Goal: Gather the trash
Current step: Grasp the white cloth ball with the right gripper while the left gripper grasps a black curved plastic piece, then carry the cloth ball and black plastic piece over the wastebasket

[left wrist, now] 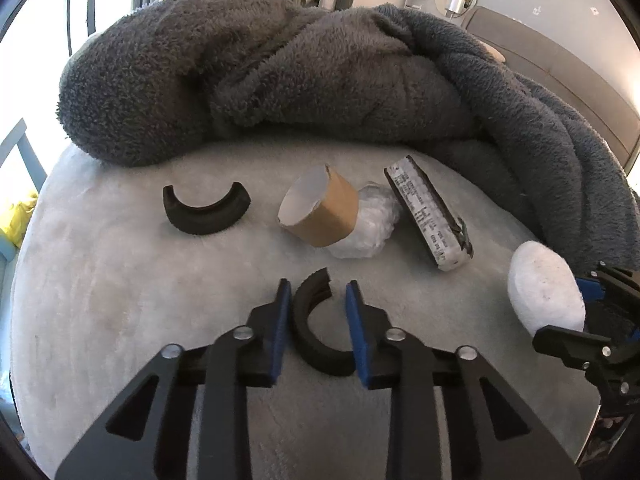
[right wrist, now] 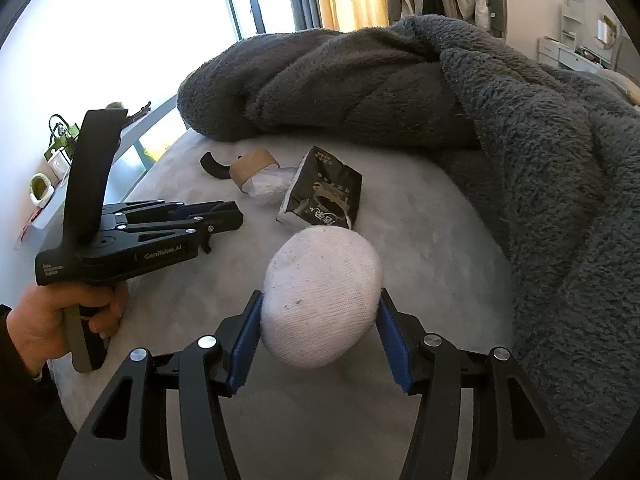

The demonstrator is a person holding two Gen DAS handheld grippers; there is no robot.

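Farthest left of the left gripper [left wrist: 317,300], and well ahead of it, a black curved piece [left wrist: 206,213] is seen lying on the pale grey bed cover [left wrist: 120,300]. Straight ahead of the same gripper a cardboard roll [left wrist: 320,210] is found on its side, with a crumpled clear plastic wad [left wrist: 370,224] touching its far end. To the right of that a dark snack wrapper [left wrist: 428,216] is set on edge. Behind all of these a grey fleece blanket [left wrist: 260,64] is heaped.

Between the blue pads of the left gripper a second black arc fragment [left wrist: 316,332] is enclosed. The jaws are narrowed around it; its left side appears to meet the left pad near the base, while a sliver of cover is visible beside the right pad higher up. Whether it is truly pinched cannot be told from these views.

On the right, a white rounded bundle [right wrist: 320,296], like a balled sock, is clamped by the right gripper [right wrist: 320,308], both pads being pressed against its sides at a middling opening. In the right wrist view the left gripper is seen held in a hand [right wrist: 52,316] low over the cover.

The step in hand is judged to be the pickup of the near black fragment, with one piece already secured on the right. Next, the closing would need to be completed squarely on the thin arc before any lift, since the curved shape could slip or twist out. No bin or bag is visible, so the drop-off place cannot be stated.
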